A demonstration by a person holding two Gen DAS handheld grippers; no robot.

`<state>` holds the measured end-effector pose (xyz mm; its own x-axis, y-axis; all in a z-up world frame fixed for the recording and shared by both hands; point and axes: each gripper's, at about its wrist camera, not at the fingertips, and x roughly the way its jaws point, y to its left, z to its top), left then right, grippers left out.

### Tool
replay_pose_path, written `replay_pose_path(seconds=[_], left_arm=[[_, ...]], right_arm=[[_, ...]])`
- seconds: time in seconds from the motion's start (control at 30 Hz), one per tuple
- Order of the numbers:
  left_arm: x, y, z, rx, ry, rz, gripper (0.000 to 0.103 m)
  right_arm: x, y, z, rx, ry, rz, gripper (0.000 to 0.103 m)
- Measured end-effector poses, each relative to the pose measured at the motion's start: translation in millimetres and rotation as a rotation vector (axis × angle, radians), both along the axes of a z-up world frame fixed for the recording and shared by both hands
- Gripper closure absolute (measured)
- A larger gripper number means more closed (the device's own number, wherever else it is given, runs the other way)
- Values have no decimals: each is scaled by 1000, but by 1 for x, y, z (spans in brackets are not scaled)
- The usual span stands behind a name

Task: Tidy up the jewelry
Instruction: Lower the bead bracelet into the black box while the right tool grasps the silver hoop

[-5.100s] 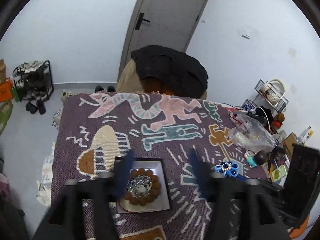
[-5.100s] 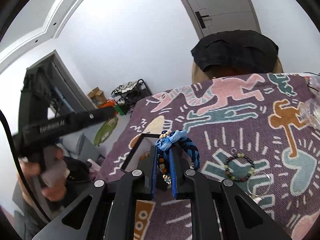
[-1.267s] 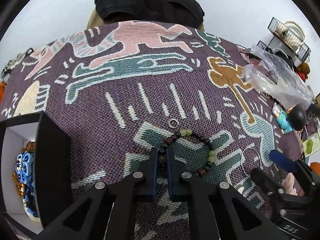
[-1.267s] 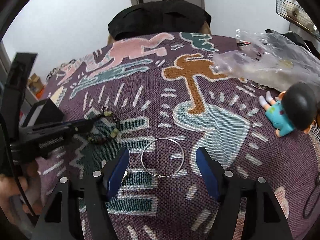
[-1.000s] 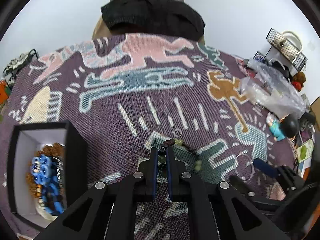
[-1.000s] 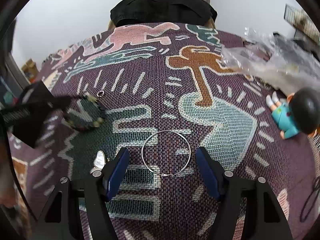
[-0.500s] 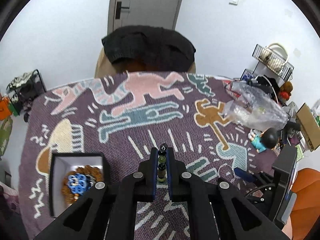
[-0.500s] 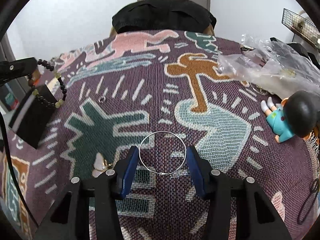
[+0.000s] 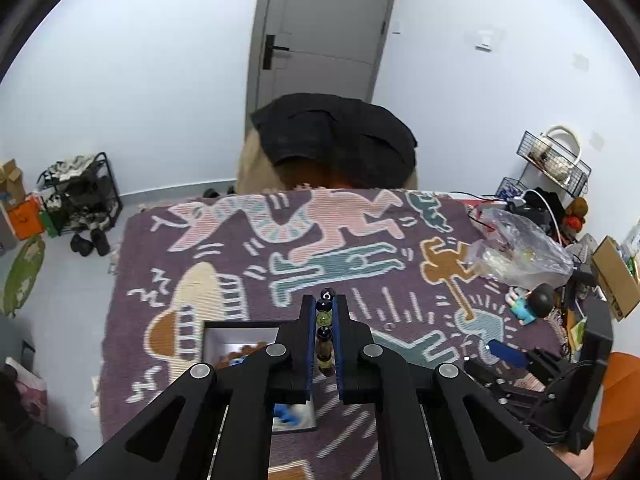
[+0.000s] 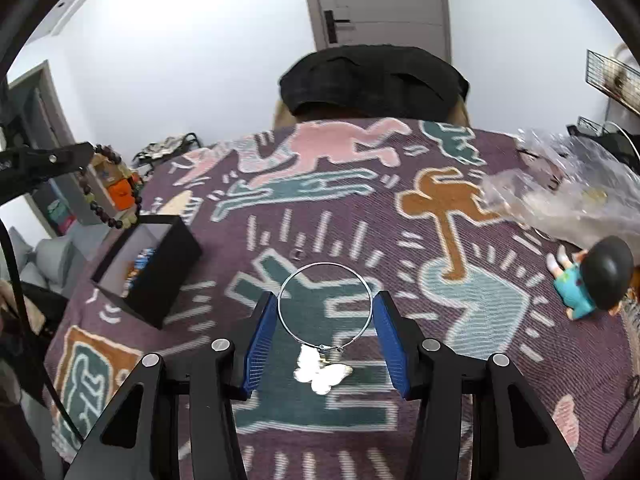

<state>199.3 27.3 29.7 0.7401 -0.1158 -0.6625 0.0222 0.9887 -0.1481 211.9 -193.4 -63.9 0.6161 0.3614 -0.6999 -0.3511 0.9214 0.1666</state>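
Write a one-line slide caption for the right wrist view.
Open right gripper straddles a thin silver hoop with butterfly charm on the purple patterned rug.

White walls [image 9: 140, 80], grey door [image 9: 324, 28]

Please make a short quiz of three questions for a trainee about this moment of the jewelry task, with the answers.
1. True or false: the left gripper is shut on the beaded bracelet.
2. Multiple choice: where is the silver hoop bangle? A) inside the black box B) between the right gripper's open fingers C) under the plastic bag
3. Fill in: the charm on the bangle has the shape of a ____.

Key: 1 true; 2 B; 3 butterfly. The black box already holds some jewelry.
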Motion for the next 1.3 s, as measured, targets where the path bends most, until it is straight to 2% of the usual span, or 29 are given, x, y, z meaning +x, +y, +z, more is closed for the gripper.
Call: replay_pose_path(seconds=[0.17,0.4,0.57,0.67,0.7,0.77,0.83,0.87,1.3], left_arm=[[-6,23,-6,-9,16,19,95],[-15,33,-31,4,71,-12,95],[-16,38,-45,39,145,-9,94],[-18,48,-49,26,159,17,93],[-20,53,-49,11,159,23,88],[-23,61,-49,-6,150,36,72],[-29,71,-47,-13,120,62,45],[-31,74,-46,-14,106,72,42],[-50,116,-47,-61,73,144,41]], right_arm=[[-6,17,9,11,-19,39,53],[-12,42,16,4,-39,90,53],[-15,59,17,-2,-44,131,53],[-16,72,17,4,-39,162,53],[-16,76,18,7,-38,172,53],[-17,85,20,15,-38,193,53],[-18,95,23,23,-38,215,53],[-18,99,24,25,-38,223,53],[-7,168,35,40,-1,329,53]])
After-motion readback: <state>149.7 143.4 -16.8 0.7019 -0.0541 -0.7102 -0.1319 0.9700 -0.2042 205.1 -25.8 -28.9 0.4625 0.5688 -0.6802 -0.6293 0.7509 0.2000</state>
